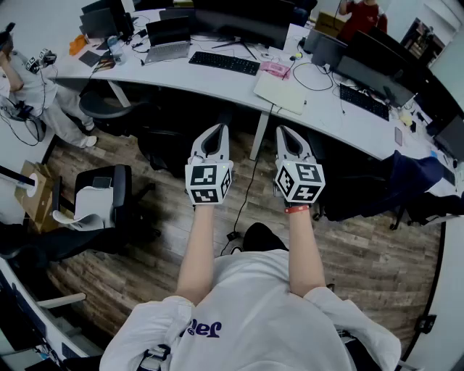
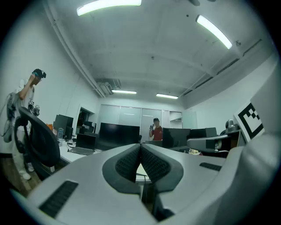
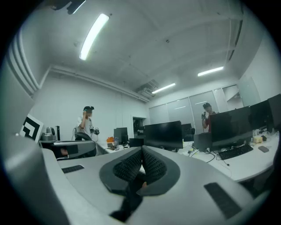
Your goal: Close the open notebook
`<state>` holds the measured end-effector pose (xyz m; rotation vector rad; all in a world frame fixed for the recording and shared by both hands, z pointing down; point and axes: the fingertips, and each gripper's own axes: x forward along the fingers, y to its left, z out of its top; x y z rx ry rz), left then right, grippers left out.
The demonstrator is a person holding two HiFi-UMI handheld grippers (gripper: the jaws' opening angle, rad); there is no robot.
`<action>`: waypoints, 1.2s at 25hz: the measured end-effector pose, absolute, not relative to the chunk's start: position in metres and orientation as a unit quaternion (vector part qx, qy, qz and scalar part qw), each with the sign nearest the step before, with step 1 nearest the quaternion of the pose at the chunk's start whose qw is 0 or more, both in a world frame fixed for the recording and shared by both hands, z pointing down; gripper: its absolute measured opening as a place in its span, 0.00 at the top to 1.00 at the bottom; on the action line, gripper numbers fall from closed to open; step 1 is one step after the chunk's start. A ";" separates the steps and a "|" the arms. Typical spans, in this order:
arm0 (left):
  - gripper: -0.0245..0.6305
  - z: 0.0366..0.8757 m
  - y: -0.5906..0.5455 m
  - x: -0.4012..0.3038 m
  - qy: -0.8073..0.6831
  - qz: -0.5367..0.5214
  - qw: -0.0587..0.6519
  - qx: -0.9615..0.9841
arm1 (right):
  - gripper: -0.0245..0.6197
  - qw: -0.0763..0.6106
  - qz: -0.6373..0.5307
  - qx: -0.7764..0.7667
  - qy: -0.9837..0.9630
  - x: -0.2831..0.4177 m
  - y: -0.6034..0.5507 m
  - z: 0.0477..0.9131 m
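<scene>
A pale, cream-coloured notebook (image 1: 281, 92) lies flat near the front edge of the long white desk (image 1: 217, 80); I cannot tell from here how its pages stand. I hold both grippers level over the wooden floor, short of the desk and side by side. The left gripper (image 1: 215, 130) is shut with nothing in it, its ribbed pads (image 2: 130, 161) meeting at the tip in the left gripper view. Just below the notebook, the right gripper (image 1: 284, 132) is also shut and empty, and its pads (image 3: 153, 165) touch in the right gripper view.
The desk carries a black keyboard (image 1: 224, 63), a laptop (image 1: 168, 40), monitors, cables and a pink item (image 1: 275, 69). A black office chair (image 1: 109, 192) stands on the floor at left. One person (image 1: 22, 80) sits far left, another in red (image 1: 360, 16) stands behind the desk.
</scene>
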<state>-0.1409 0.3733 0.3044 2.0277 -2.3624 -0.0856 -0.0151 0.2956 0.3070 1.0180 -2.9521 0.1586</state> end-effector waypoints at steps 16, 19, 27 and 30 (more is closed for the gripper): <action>0.93 0.338 0.217 -0.165 -0.718 0.002 0.048 0.694 | 0.94 0.011 0.067 0.273 -0.960 -0.076 0.169 0.328; 0.93 0.343 0.176 -0.173 -0.718 0.006 0.060 0.693 | 0.94 0.023 0.071 0.280 -0.957 -0.079 0.123 0.330; 0.93 0.350 0.055 -0.167 -0.698 0.034 0.070 0.712 | 0.94 0.032 0.092 0.356 -0.929 -0.066 -0.003 0.349; 0.93 0.358 0.015 -0.161 -0.695 0.040 0.073 0.714 | 0.90 0.038 0.098 0.369 -0.923 -0.057 -0.045 0.359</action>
